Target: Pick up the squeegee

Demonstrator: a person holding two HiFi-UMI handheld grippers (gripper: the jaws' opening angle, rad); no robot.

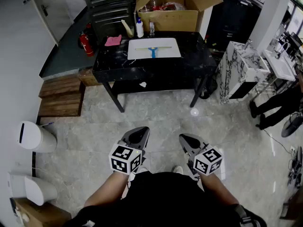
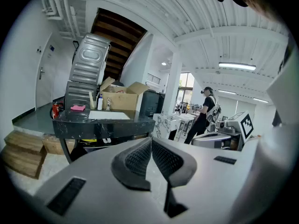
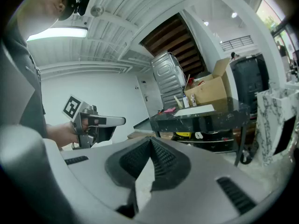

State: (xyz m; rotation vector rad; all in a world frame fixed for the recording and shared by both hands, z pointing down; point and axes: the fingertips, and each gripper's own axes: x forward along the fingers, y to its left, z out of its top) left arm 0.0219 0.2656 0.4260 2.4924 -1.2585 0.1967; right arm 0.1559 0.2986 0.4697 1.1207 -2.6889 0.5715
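Observation:
The squeegee [image 1: 153, 49], with a blue handle and a pale crossbar, lies on a white board [image 1: 165, 54] on the black table [image 1: 113, 63] far ahead. Both grippers are held close to the person's body, well short of the table and over the floor. My left gripper [image 1: 140, 134] is shut with nothing between its pads, and its tips meet in the left gripper view [image 2: 150, 139]. My right gripper [image 1: 185, 139] is shut too and empty, its tips touching in the right gripper view [image 3: 150, 139]. The white board [image 2: 109, 115] shows only edge-on in the left gripper view.
On the table stand an open cardboard box [image 1: 170, 6], a white bottle [image 1: 139, 28] and a pink cloth [image 1: 113, 40]. A red extinguisher [image 1: 85, 44] stands left of the table, a marble cabinet [image 1: 238, 70] to its right. Wooden pallets [image 1: 60, 94] and white bins [image 1: 35, 137] lie at the left. A person [image 2: 202, 113] stands off to the right.

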